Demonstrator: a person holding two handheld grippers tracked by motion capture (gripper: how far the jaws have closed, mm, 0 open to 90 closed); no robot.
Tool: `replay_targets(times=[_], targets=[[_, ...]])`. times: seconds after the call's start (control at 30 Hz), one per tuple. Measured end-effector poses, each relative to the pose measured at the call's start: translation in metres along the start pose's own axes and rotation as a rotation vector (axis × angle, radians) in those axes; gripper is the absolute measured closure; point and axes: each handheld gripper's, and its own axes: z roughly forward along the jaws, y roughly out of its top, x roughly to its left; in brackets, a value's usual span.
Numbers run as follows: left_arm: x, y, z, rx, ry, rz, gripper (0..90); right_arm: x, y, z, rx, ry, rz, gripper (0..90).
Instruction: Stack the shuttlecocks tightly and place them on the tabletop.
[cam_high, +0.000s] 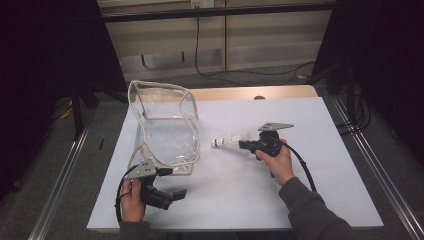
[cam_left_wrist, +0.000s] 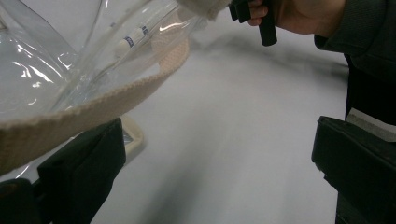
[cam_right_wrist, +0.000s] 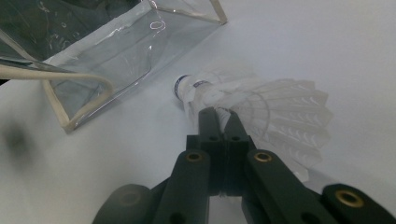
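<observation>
A: High view had the shuttlecock (cam_high: 227, 142) mid-desk (cam_high: 300, 200), just right of the clear bag (cam_high: 162, 125). Right gripper (cam_high: 243, 145)?

B: Right gripper view showed its fingers (cam_right_wrist: 208, 122) clamped on the shuttlecock's feather skirt, cork end toward the bag.

A: Left gripper (cam_high: 176, 195)?

B: Fingers (cam_left_wrist: 88, 158) were apart, nothing between them. It sat low on the desk, near the bag's front corner, with the bag's beige strap (cam_left_wrist: 93, 112) crossing just above one finger.
</observation>
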Motion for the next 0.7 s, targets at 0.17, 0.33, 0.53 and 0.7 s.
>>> replay_targets(times=[0.17,0.33,0.53,0.7], targets=[[0.0,0.0001,-0.0002,-0.001,-0.002,-0.001,3.0,-0.0001,-0.0005,0.0007,0.007,0.004,0.002,89.5],[-0.0001,0.0,0.0001,-0.002,0.0,0.0,3.0,-0.0003,-0.0015,0.0019,0.016,-0.003,0.007,89.1],[0.0001,0.0,-0.0001,0.0,0.0,0.0,3.0,-0.0006,-0.0021,0.0017,0.021,-0.015,0.007,83.0],[-0.0002,0.0,0.0003,-0.002,0.0,0.0,3.0,0.0004,-0.0019,0.0002,0.026,-0.024,0.0,74.9]])
